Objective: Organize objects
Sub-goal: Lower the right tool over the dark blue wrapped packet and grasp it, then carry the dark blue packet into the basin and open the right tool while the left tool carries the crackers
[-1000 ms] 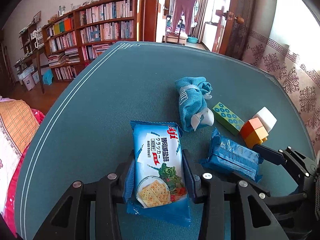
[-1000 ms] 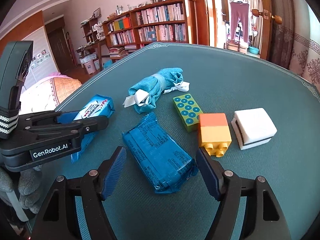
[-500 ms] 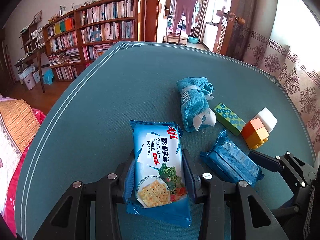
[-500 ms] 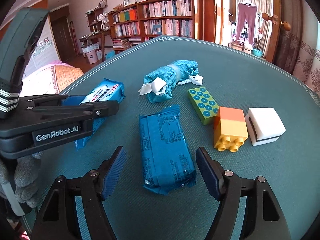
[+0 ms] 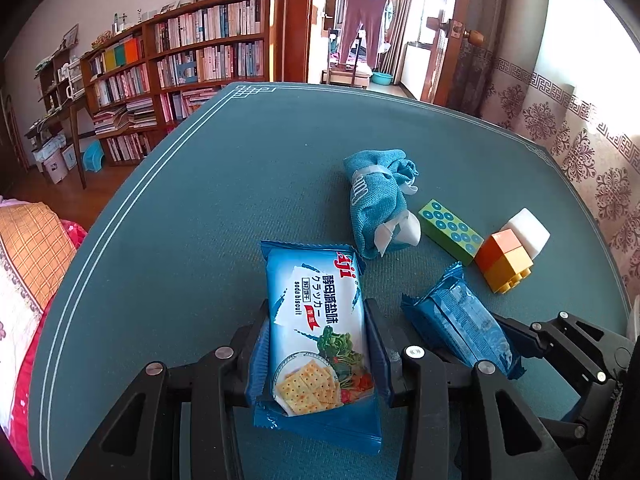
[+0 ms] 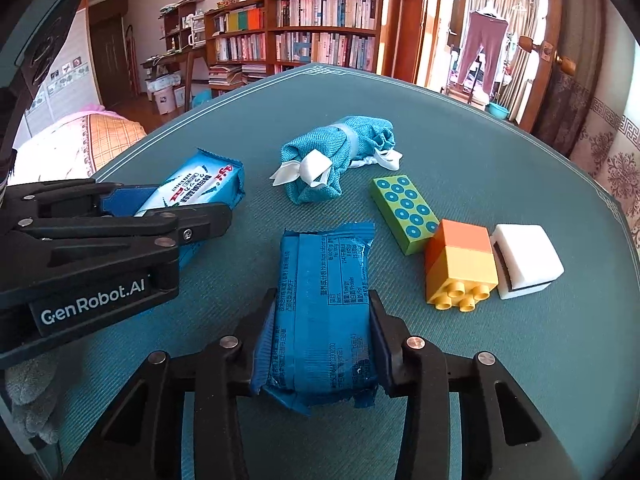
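On my left feed, the left gripper (image 5: pixel 316 344) is clamped on the light-blue soda cracker packet (image 5: pixel 318 332), both pads pressed against its long sides while it lies flat on the teal table (image 5: pixel 208 200). On my right feed, the right gripper (image 6: pixel 322 336) has just been closing, and its jaws now pinch the dark-blue wrapped packet (image 6: pixel 324 320) across its near half (the wrapper bulges a little at the pads). That packet lies lengthwise, pointing away from the camera, roughly midway between the cracker packet on the left and the toy bricks on the right. I can also see the left gripper's black body from the side here, with its packet (image 6: pixel 196 188) poking out beyond the fingers. Farther back lies a rolled teal cloth (image 6: pixel 340 160) bound with white ribbon. Just to its right is a flat green brick (image 6: pixel 404 212) with blue dots, then an orange-and-yellow brick (image 6: pixel 460 264) touching the green one's near corner, and a white block (image 6: pixel 524 260) pressed against the orange-and-yellow brick's far side. A bookshelf (image 6: pixel 304 32) stands beyond the table.
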`<action>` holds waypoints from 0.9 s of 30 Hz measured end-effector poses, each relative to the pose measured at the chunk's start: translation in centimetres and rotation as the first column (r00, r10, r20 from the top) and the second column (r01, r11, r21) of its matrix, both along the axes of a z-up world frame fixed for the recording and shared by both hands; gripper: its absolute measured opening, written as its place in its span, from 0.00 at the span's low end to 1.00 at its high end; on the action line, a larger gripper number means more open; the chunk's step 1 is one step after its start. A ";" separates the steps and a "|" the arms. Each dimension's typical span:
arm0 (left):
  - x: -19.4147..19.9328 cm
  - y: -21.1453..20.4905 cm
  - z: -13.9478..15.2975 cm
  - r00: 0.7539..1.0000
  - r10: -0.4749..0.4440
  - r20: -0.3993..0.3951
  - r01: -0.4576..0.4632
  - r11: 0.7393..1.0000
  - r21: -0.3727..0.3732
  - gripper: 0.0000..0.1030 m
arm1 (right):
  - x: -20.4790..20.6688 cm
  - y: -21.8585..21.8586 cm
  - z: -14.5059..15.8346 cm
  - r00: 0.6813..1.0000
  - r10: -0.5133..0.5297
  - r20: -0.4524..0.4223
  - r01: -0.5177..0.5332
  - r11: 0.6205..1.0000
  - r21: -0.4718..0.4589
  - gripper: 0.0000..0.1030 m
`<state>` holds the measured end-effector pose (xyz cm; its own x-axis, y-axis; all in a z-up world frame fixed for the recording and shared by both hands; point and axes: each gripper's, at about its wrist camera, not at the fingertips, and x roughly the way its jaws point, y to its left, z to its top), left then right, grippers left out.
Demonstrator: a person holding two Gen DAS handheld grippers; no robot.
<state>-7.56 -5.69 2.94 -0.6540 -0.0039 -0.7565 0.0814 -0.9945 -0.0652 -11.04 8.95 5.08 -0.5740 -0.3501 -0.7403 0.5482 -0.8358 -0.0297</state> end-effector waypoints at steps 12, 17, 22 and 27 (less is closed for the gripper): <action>0.5 0.8 0.0 0.999 -0.032 -0.003 0.032 0.999 -0.009 0.43 | 3.6 4.7 0.4 0.997 -0.053 0.049 0.058 0.993 -0.102 0.41; 0.7 1.6 -0.1 0.999 -0.049 -0.002 0.049 0.999 -0.013 0.43 | 4.9 6.6 0.9 0.995 -0.088 0.054 0.094 0.987 -0.129 0.41; 0.9 2.3 -0.1 0.998 -0.068 0.002 0.068 0.998 -0.016 0.43 | 5.9 8.6 1.5 0.990 -0.130 0.052 0.136 0.980 -0.147 0.41; 1.3 3.3 0.0 0.995 -0.096 0.001 0.096 0.995 -0.019 0.43 | 6.6 10.5 1.5 0.983 -0.174 0.056 0.181 0.971 -0.154 0.41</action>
<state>-6.22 -2.42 2.99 -0.6523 0.0448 -0.7566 -0.0145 -0.9988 -0.0467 -4.44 19.50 6.54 -0.6070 -0.3601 -0.7084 0.3888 -0.9120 0.1304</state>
